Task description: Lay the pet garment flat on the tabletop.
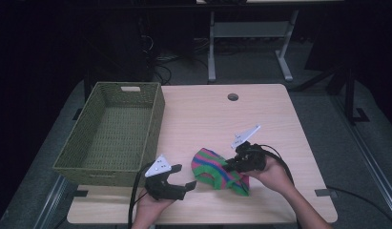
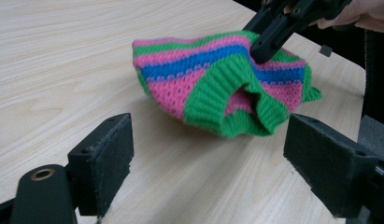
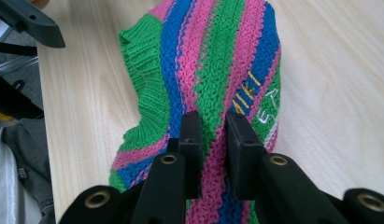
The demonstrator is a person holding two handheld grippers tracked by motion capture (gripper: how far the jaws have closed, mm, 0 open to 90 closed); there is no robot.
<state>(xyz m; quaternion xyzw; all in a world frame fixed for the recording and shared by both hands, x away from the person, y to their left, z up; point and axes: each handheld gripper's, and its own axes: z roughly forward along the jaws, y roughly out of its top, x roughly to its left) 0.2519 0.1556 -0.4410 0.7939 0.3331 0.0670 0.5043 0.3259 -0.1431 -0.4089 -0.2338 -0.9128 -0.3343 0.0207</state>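
Sweater (image 2: 217,79): knitted, pink-blue-green stripes, green ribbed cuffs, crumpled.

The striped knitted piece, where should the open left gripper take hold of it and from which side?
Probably the thick green ribbed cuff of the striped knitted piece, where it folds up off the table and faces the left gripper. Come in level from that near side, one jaw on each face of the rib. The right gripper already pinches a fold on top, so stay below it.
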